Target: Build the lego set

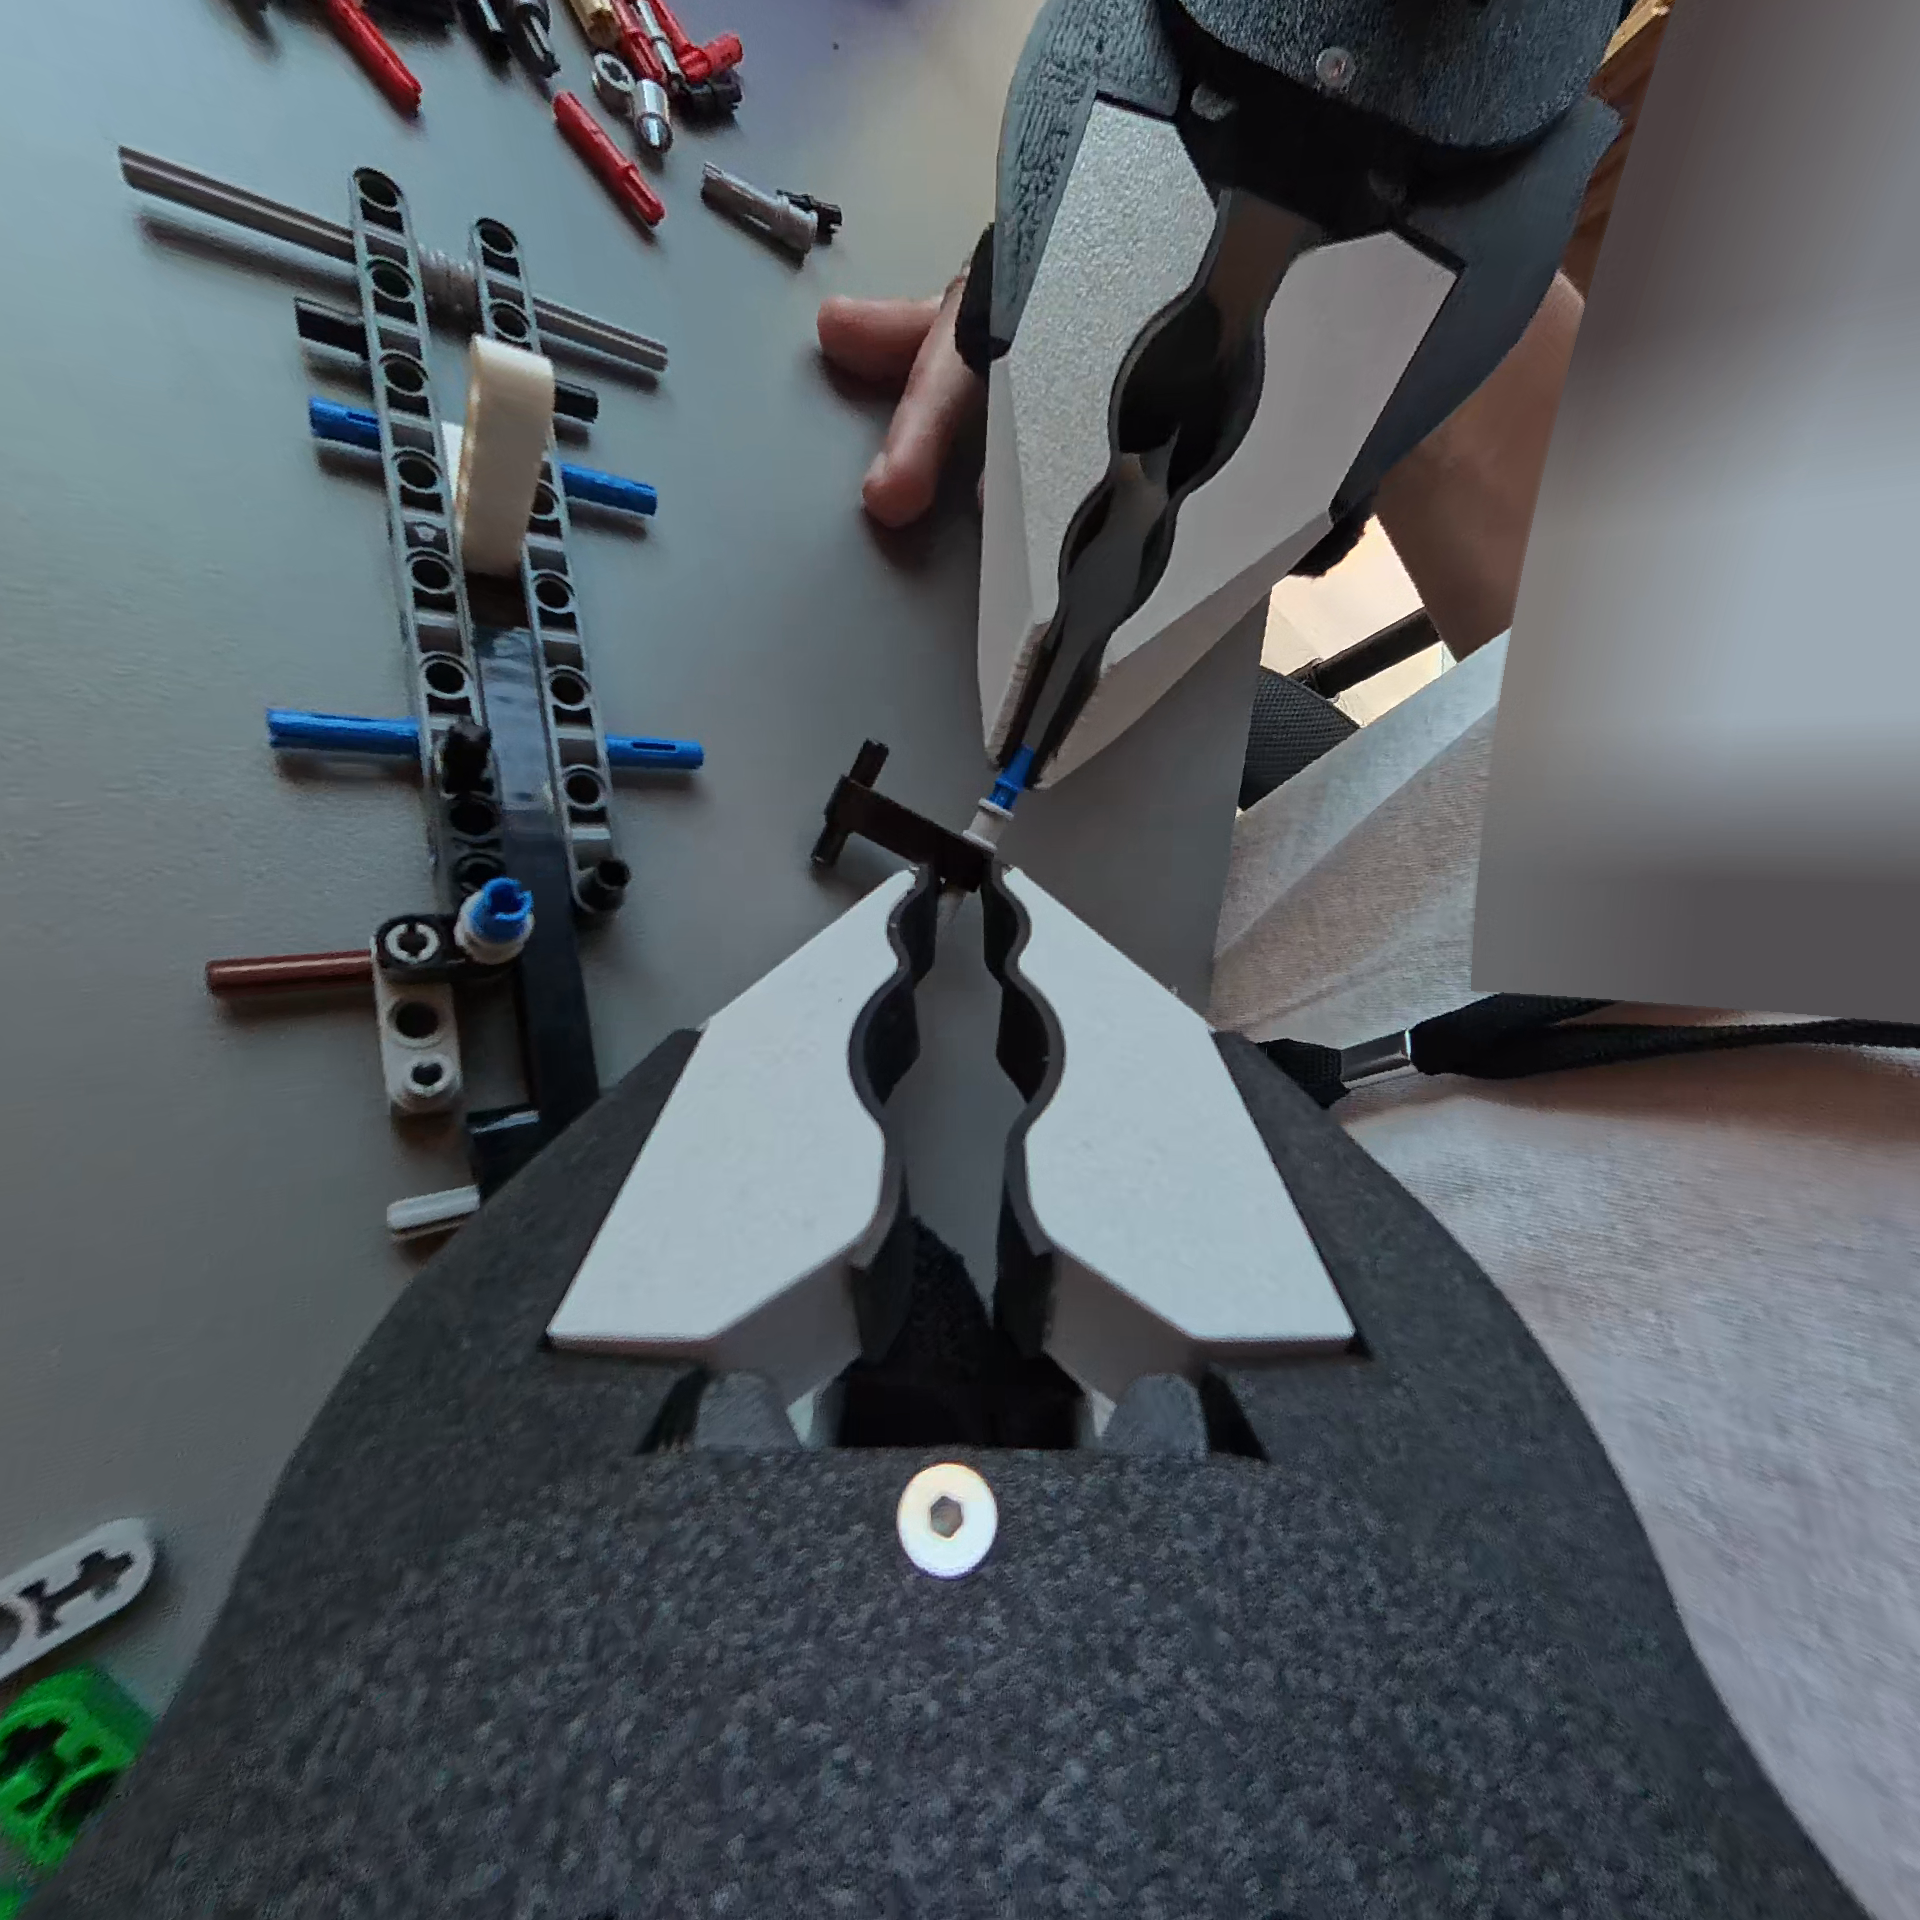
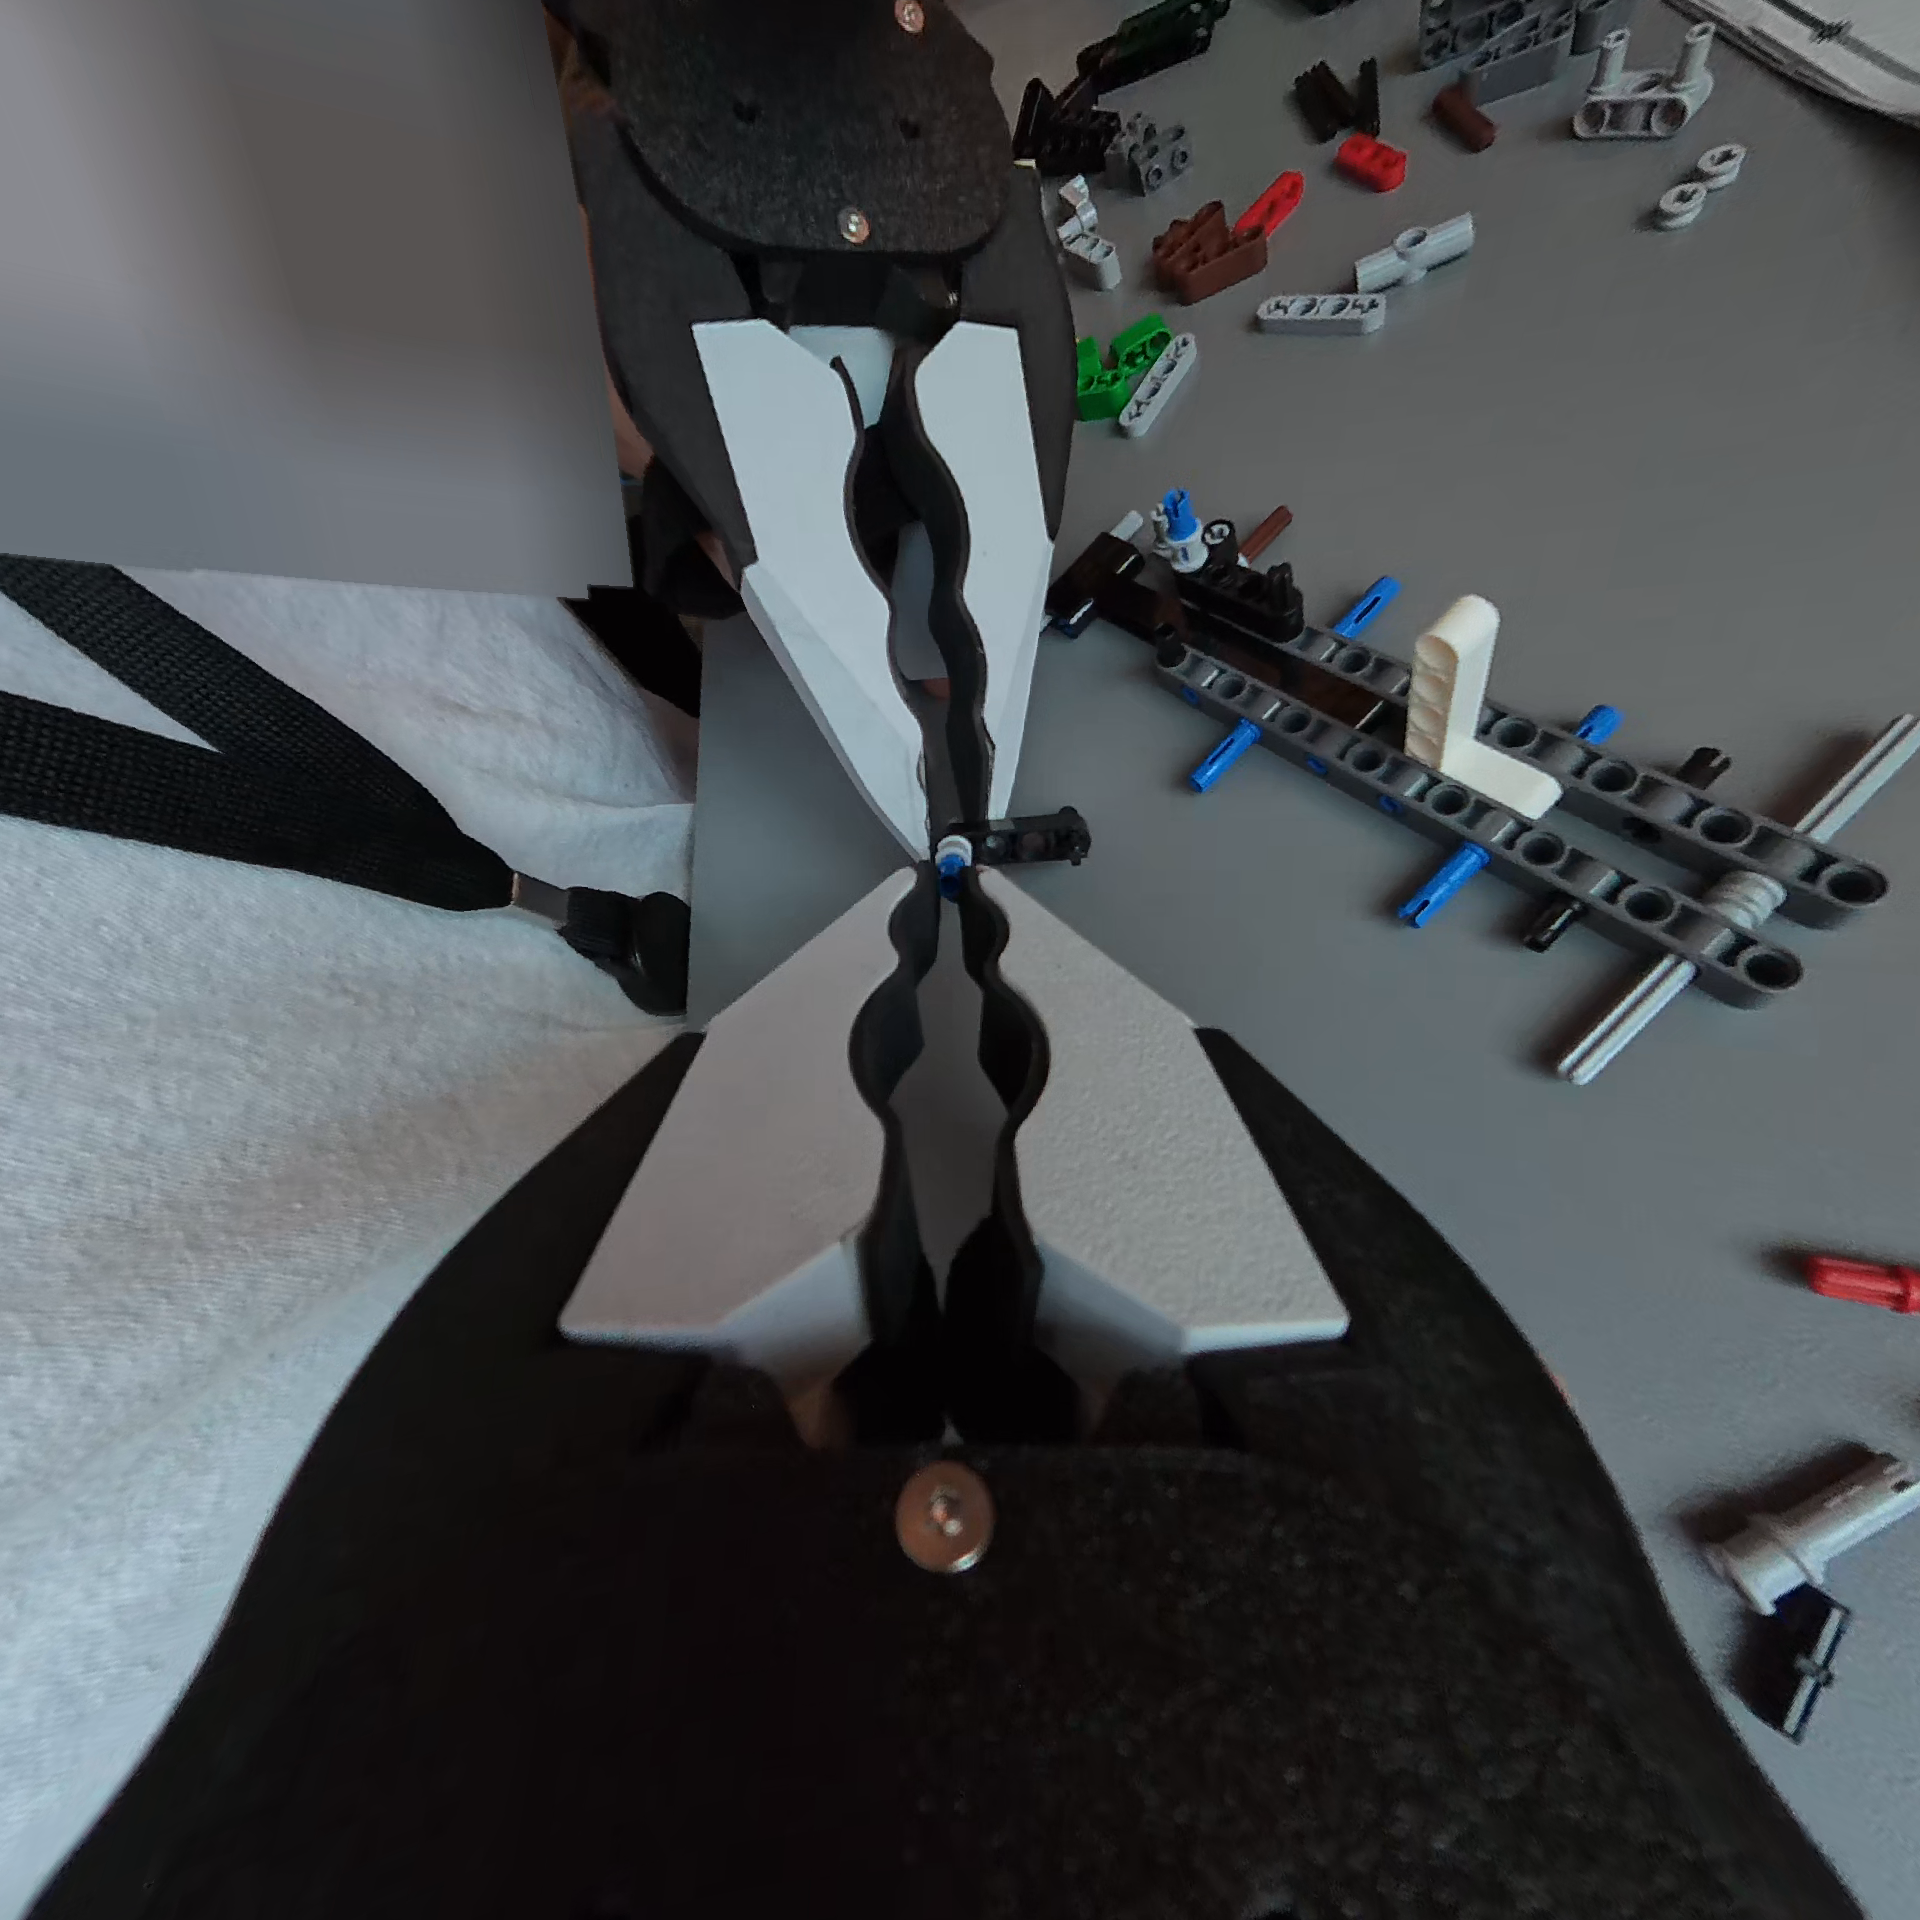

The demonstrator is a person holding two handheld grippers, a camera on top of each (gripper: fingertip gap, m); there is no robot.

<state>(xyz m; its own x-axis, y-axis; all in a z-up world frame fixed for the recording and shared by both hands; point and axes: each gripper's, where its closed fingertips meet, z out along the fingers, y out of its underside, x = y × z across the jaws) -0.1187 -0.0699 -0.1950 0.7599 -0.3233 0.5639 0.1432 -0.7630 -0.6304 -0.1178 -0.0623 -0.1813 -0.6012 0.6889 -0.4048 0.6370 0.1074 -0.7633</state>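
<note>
My left gripper (image 1: pixel 958 881) is shut on a small black beam (image 1: pixel 902 821) with a black pin at its far end, held above the grey table. My right gripper (image 2: pixel 948 878) is shut on a blue-and-white pin (image 2: pixel 951 858). The two grippers meet tip to tip, and the pin's white end sits in the beam's near hole (image 1: pixel 987 819). The black beam also shows in the right wrist view (image 2: pixel 1034 834). The part-built frame (image 1: pixel 488 582) of two long dark grey beams with blue pins, grey axle and a white L-shaped beam (image 2: pixel 1455 707) lies on the table.
Loose red axles and grey connectors (image 1: pixel 623 94) lie at the table's far side. More small parts, green (image 2: pixel 1117 364), brown, red and grey, lie scattered beyond the frame. A grey connector (image 2: pixel 1808 1527) and a red axle (image 2: pixel 1865 1280) lie at the right. A person's hand (image 1: pixel 914 416) rests on the table. My right tips are roughly 12 centimeters from the red axle (image 2: pixel 1865 1280). Seen from the left wrist view (image 1: pixel 643 185) as well.
</note>
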